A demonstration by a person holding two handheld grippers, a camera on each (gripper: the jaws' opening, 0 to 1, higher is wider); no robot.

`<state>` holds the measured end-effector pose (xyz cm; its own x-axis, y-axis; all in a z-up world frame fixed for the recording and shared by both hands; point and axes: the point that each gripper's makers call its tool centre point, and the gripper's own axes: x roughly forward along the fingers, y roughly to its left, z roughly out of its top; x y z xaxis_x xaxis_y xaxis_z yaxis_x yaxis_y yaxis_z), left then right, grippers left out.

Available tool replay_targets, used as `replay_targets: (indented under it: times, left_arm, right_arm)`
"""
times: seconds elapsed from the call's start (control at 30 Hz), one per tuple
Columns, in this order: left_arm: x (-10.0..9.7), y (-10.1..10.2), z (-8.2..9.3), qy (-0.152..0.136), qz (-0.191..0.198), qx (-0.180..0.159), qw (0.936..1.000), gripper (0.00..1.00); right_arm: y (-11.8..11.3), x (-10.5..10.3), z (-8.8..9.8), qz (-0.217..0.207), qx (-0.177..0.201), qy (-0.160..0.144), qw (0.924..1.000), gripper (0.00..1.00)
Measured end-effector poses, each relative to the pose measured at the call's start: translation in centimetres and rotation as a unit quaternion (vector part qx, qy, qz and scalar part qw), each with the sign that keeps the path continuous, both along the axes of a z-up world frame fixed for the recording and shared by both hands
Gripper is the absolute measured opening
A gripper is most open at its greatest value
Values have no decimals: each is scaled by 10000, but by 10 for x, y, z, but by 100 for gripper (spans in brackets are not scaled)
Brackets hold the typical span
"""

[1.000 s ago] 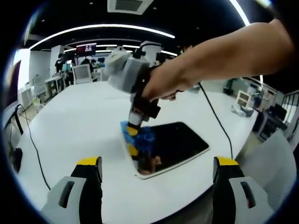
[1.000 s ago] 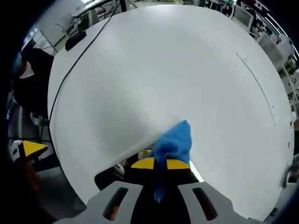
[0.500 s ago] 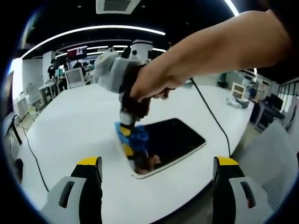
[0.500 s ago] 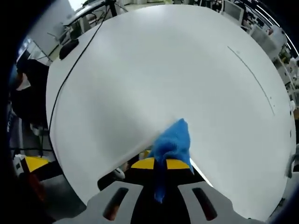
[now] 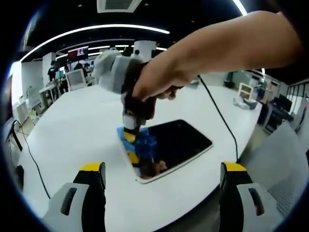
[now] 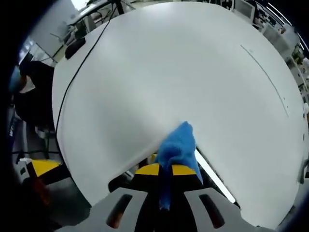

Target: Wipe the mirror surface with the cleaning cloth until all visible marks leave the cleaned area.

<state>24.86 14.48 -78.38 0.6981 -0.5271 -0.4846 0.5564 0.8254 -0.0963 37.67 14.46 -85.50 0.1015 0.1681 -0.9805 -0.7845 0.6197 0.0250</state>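
A dark rectangular mirror point(image 5: 178, 142) with a white rim lies flat on the white table point(image 5: 72, 130). In the left gripper view the right gripper point(image 5: 130, 137), held by a person's hand, points down at the mirror's left end and presses a blue cleaning cloth point(image 5: 145, 143) onto it. My left gripper point(image 5: 161, 174) hangs open in front of the table, well short of the mirror, with nothing between its yellow-tipped fingers. In the right gripper view my right gripper point(image 6: 165, 169) is shut on the blue cloth point(image 6: 177, 147), which bunches ahead of the jaws at the mirror's edge point(image 6: 212, 174).
A black cable point(image 5: 219, 118) runs over the table behind the mirror. Another black cable point(image 6: 79, 67) crosses the table's far left in the right gripper view. Desks, monitors and people stand in the office behind point(image 5: 72, 77). The table's edge drops off near my left gripper.
The right gripper and cloth have slid slightly towards the mirror's left end; the left gripper view has shifted a little. The left gripper's jaws stay as they were.
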Motion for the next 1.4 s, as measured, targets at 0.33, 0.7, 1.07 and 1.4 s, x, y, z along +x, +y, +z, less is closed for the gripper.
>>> replay_targets:
  times: [0.33, 0.7, 1.07, 1.4]
  left_arm:
    - [-1, -3, -1, 50, -63, -50, 10000, 99]
    - [1, -3, 3, 25, -56, -75, 10000, 99]
    - [1, -3, 4, 25, -46, -133, 9999, 99]
    - [-1, -1, 2, 17, 15, -149, 9999, 99]
  right_arm:
    - [0, -10, 3, -391, 395, 199, 9983, 1]
    - [0, -20, 5, -472, 577, 288, 9968, 1]
    - [3, -36, 6, -561, 579, 672, 9945, 1]
    - [6, -38, 2, -612, 828, 579, 9930, 1]
